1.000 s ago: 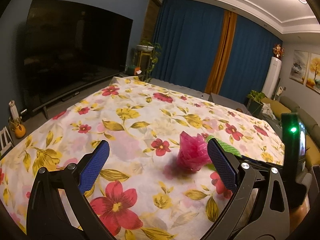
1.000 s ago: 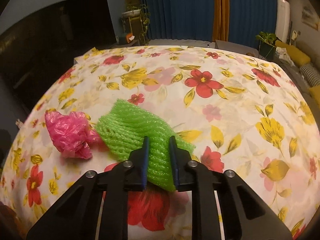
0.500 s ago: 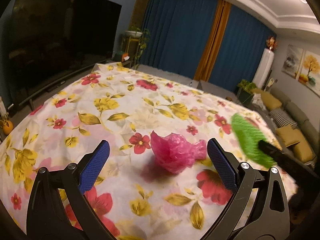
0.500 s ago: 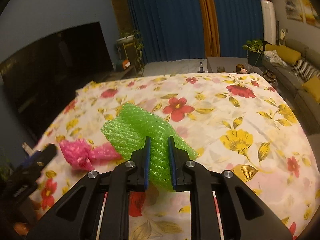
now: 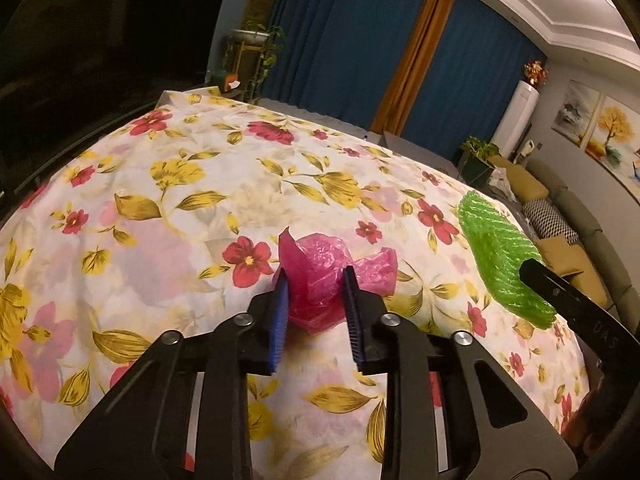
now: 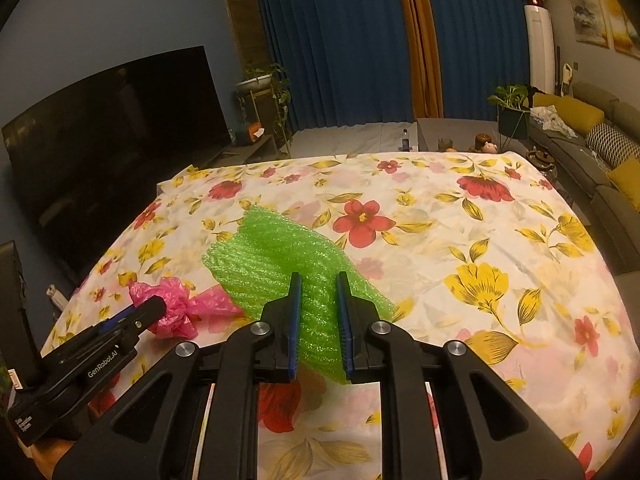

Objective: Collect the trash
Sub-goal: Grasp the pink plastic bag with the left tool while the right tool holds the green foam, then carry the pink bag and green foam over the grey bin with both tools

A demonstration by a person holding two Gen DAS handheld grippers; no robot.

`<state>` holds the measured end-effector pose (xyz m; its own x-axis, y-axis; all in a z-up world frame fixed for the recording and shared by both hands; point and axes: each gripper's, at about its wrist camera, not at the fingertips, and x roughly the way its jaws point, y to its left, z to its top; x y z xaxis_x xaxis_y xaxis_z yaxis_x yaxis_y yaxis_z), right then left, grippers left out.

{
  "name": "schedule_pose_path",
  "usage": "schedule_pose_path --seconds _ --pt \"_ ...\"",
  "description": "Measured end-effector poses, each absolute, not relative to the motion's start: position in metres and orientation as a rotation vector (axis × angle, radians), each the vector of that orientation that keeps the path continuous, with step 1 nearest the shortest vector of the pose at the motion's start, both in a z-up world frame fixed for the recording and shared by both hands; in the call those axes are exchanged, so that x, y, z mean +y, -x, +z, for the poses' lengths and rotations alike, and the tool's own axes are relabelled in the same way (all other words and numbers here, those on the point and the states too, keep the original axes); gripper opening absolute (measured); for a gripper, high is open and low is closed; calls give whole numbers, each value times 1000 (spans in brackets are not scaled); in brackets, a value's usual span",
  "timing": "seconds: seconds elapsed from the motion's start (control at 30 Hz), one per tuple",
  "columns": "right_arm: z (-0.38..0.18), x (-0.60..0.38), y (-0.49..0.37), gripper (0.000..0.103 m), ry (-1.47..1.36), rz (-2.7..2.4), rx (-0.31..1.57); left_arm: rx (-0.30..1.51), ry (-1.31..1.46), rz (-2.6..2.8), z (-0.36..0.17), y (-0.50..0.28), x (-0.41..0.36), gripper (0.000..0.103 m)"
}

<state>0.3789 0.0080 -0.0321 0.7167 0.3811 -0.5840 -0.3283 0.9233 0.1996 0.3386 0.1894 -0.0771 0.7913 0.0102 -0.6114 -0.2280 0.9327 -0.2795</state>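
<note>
The crumpled pink plastic bag (image 5: 324,276) lies on the floral-print tablecloth (image 5: 192,208) near its front edge, creased and translucent. The left gripper (image 5: 314,280), angled downward, is closing its jaws, and both blue pads touch the bag's sides. The right gripper (image 6: 318,284), also tilted down, is clamped on the ribbed green foam netting sheet (image 6: 272,256), held clear of the cloth beside the bag.

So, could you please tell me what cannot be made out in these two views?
- Left wrist view: the near part of the pink plastic bag, hidden by the left tool, whose jaws are closing on it.
- Right wrist view: the middle of the green foam net, hidden inside the right tool.
- Both views: any trash bin; none appears.
</note>
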Motion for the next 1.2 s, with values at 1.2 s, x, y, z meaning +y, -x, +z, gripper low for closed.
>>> schedule_pose_path --seconds 1.2 --pt "32 -313 -194 20 -170 -35 386 429 124 -452 27 -239 -151 20"
